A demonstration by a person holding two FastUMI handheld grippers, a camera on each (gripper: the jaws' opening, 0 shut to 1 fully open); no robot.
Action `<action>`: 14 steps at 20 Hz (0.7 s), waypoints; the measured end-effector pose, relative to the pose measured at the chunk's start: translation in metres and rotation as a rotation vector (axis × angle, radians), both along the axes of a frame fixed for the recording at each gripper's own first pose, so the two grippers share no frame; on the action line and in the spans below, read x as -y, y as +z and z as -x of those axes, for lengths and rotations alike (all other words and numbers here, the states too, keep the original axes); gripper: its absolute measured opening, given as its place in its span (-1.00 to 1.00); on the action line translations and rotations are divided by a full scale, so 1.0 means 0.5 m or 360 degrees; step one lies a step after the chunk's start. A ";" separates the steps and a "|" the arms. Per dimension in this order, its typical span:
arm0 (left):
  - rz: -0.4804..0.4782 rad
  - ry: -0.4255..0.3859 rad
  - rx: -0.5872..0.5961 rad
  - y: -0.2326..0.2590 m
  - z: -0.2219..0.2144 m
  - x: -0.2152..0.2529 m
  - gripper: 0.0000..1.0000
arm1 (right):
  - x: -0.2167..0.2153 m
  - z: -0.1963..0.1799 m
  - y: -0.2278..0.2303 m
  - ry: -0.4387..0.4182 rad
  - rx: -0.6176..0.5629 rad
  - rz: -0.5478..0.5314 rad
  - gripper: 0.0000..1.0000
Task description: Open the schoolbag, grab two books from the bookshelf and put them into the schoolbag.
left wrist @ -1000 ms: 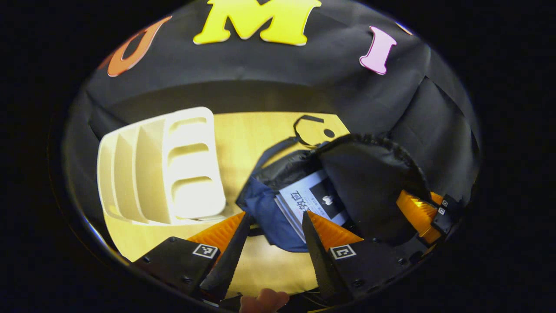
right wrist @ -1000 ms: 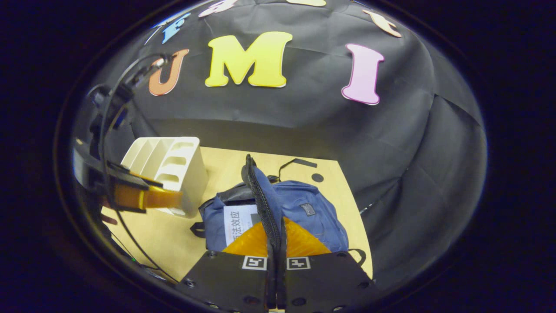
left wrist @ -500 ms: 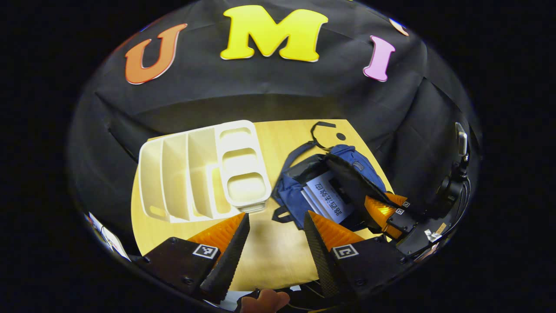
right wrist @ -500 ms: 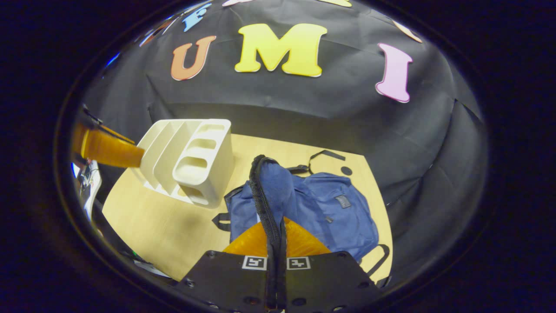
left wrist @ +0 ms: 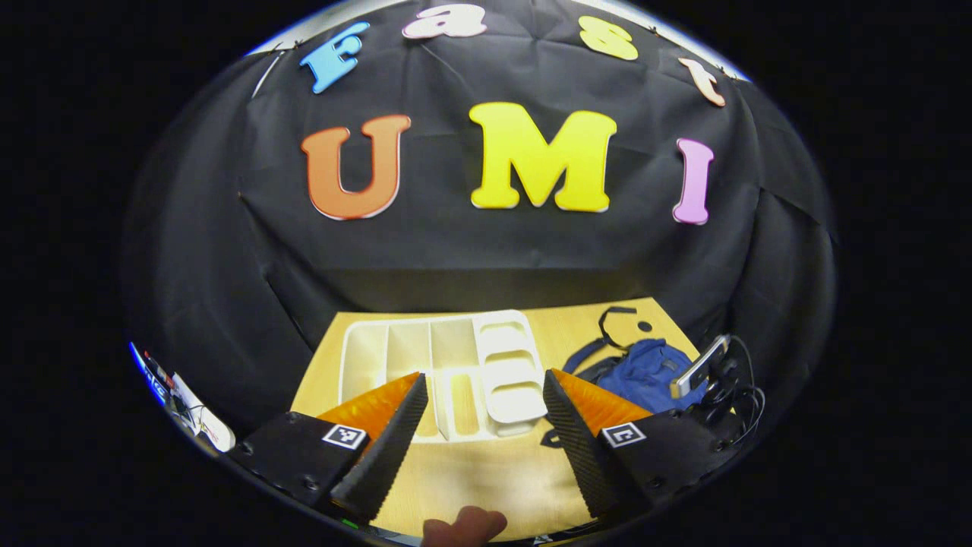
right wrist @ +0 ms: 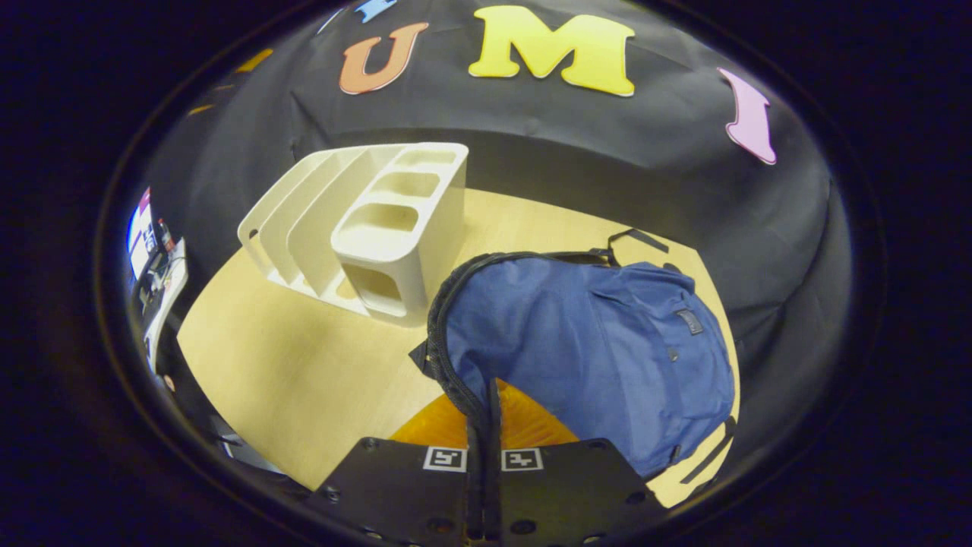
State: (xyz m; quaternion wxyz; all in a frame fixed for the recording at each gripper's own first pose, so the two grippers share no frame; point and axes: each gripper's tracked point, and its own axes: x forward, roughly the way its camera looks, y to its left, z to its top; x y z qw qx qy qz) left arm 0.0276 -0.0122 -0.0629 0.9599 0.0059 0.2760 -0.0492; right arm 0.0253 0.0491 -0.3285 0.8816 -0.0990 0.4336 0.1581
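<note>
Black cloth walled the booth behind one pale wooden table (right wrist: 288,372). Nearest, the right gripper (right wrist: 484,395) was clenched on the zipper edge of the flap of the single blue schoolbag (right wrist: 600,349), which lay on the table just beside one white bookshelf (right wrist: 380,228). The left gripper (left wrist: 482,425) hung above the table with its two fingers spread wide, holding nothing. Beyond it stood the bookshelf (left wrist: 456,372), its slots bare, and the schoolbag (left wrist: 645,372) to its right.
</note>
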 end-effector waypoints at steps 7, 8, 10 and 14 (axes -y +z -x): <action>0.0012 0.0082 0.0087 0.025 -0.002 -0.031 0.96 | -0.041 0.011 -0.052 0.0009 -0.0086 -0.0110 -0.20; 0.0019 0.0093 0.0083 0.026 -0.004 -0.038 0.96 | -0.047 0.014 -0.044 0.0019 -0.0083 -0.0130 -0.02; 0.0035 0.0114 0.0077 0.025 -0.003 -0.040 0.96 | -0.073 0.023 -0.025 0.0058 -0.0082 -0.0215 0.36; -0.0029 0.0140 0.0172 0.046 -0.011 -0.051 0.96 | -0.095 -0.011 0.102 0.0028 0.0127 -0.0383 0.77</action>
